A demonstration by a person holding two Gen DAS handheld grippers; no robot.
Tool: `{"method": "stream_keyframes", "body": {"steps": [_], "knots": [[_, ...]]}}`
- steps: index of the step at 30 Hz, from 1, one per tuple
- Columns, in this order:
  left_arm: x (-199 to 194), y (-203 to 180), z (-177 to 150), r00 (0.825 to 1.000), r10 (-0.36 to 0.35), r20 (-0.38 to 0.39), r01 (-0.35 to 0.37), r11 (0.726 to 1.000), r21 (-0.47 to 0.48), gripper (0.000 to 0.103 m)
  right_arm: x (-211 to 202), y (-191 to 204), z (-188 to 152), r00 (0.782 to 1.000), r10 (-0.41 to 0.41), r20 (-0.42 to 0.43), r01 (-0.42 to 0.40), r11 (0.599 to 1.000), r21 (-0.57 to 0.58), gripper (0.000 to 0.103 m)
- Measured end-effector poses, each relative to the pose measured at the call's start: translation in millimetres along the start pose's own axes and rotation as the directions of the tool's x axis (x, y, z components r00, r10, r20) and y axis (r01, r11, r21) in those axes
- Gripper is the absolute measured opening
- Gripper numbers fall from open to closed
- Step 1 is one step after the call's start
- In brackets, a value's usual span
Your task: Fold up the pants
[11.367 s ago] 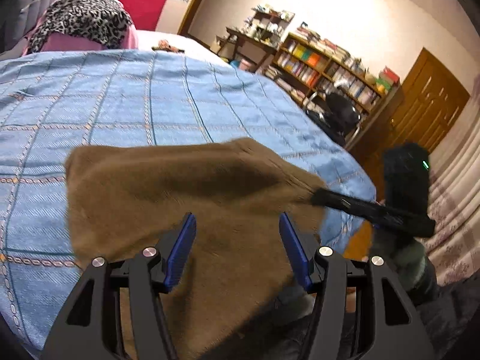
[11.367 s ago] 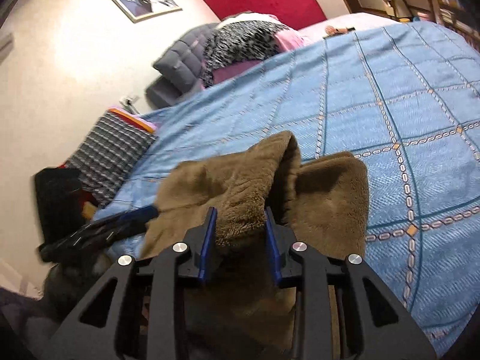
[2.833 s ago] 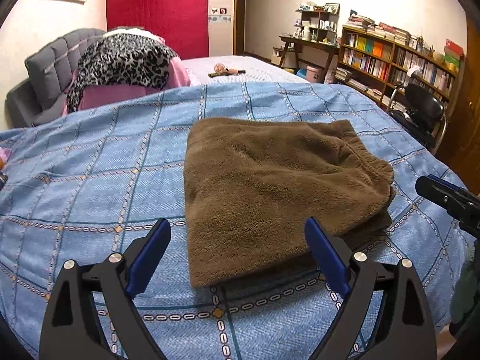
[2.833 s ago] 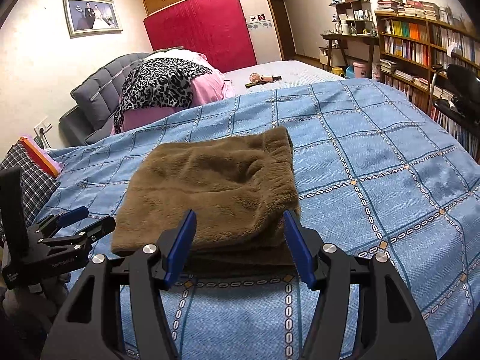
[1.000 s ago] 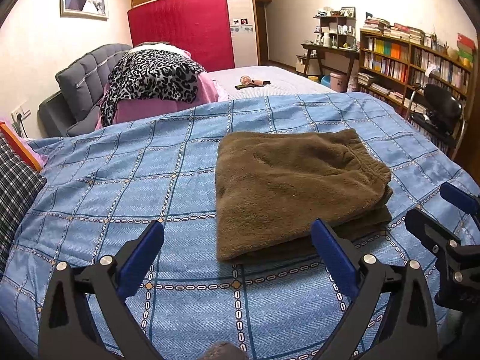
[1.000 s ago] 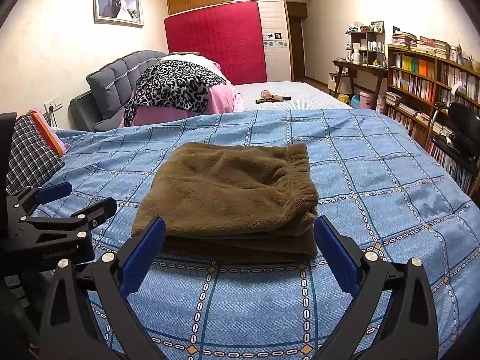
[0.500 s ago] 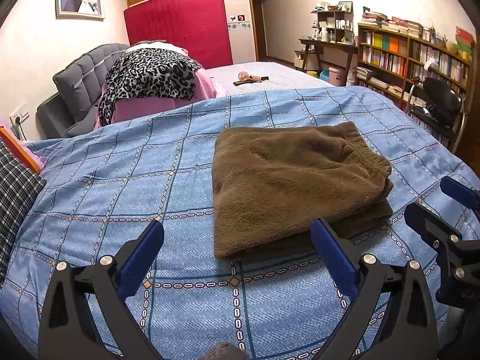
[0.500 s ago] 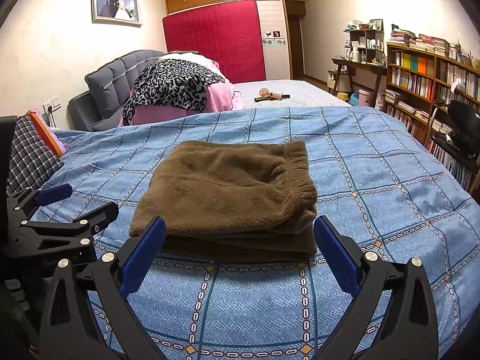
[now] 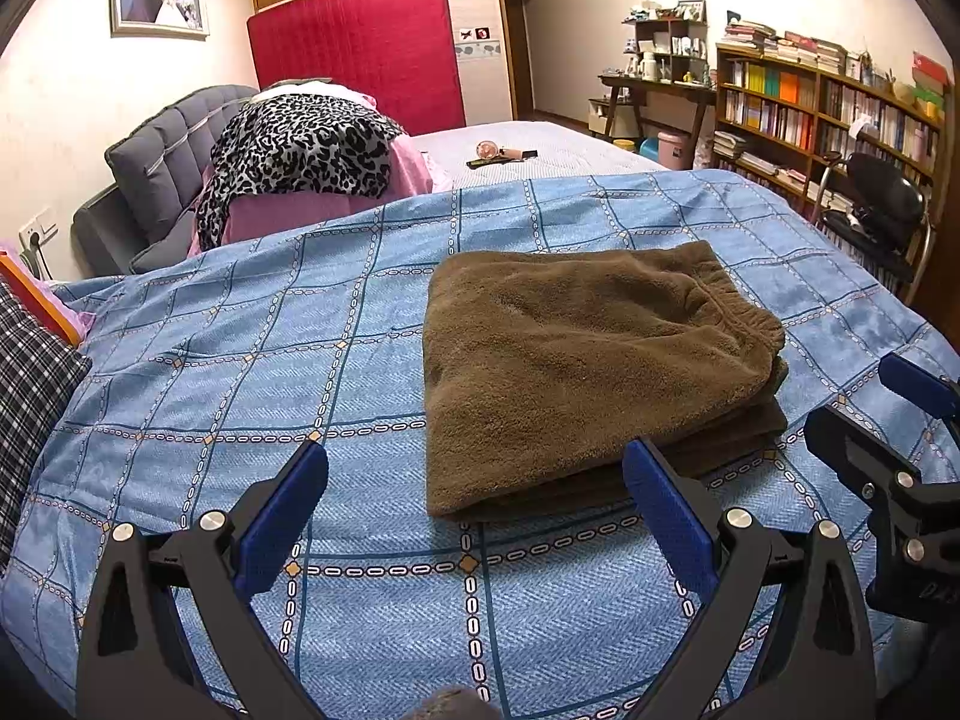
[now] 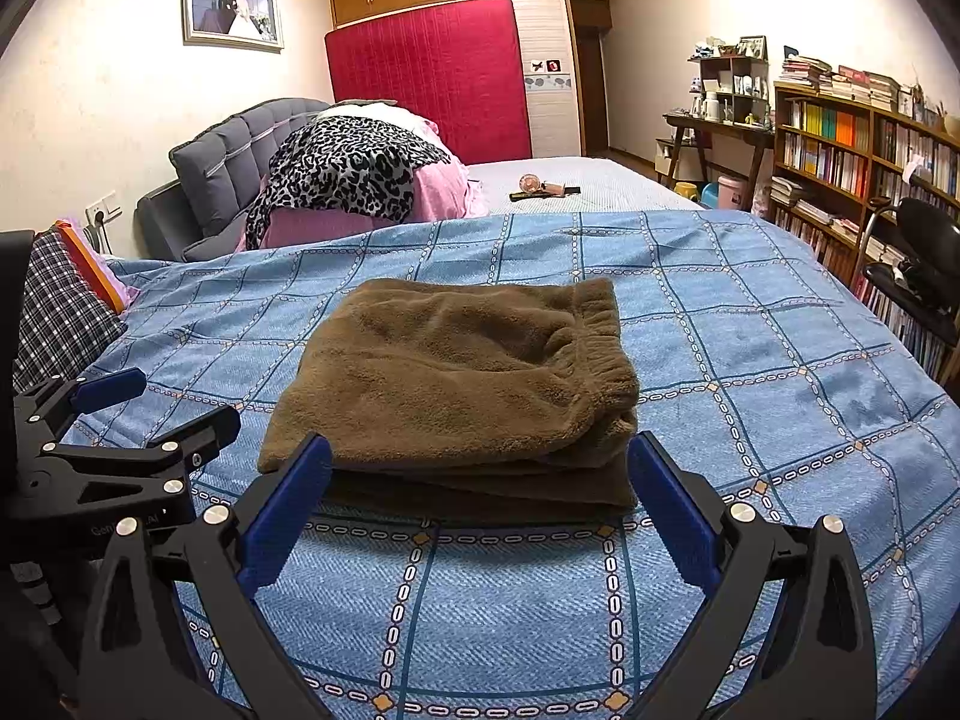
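The brown pants lie folded in a thick, stacked bundle on the blue checked bedspread, elastic waistband on the side toward the bookshelf. Both tools hang just short of the bundle's near edge, touching nothing. The left gripper has its blue fingers spread wide and empty; the right gripper is spread just as wide. Beyond the pants, a leopard-print throw covers the grey headboard.

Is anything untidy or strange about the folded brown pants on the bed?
Nothing serious. The pants lie folded flat on the blue bedspread; only the lower layers stick out slightly beyond the top layer at the near edge.
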State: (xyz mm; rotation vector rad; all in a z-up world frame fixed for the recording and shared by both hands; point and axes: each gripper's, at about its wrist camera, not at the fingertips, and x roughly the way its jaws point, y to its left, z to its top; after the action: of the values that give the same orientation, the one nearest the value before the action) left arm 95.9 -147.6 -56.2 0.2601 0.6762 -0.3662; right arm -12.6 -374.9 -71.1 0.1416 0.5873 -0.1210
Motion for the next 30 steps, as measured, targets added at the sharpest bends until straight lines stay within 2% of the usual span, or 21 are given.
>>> {"method": "stream_keyframes", "body": {"steps": [18,25,30], "knots": [[1.2,1.3,3.7,0.999,-0.032,0.021,0.032,0.999,-0.008,0.098,9.9,-5.6,-2.0,1.000,-0.006,-0.013,0.006,1.000,0.016,0.100],[7.5,3.1,2.8,0.999,-0.033,0.001,0.033,0.999,-0.017,0.098,13.3,-9.6,-3.2,1.000,-0.013,-0.023,0.014,0.999,0.032,0.100],[18.4,11.4,0.9,0.999,-0.025,-0.044,0.022,0.997,-0.072,0.098,17.0,-15.1,-4.6,0.999,-0.022,-0.033,0.024,0.998,0.055,0.100]]}}
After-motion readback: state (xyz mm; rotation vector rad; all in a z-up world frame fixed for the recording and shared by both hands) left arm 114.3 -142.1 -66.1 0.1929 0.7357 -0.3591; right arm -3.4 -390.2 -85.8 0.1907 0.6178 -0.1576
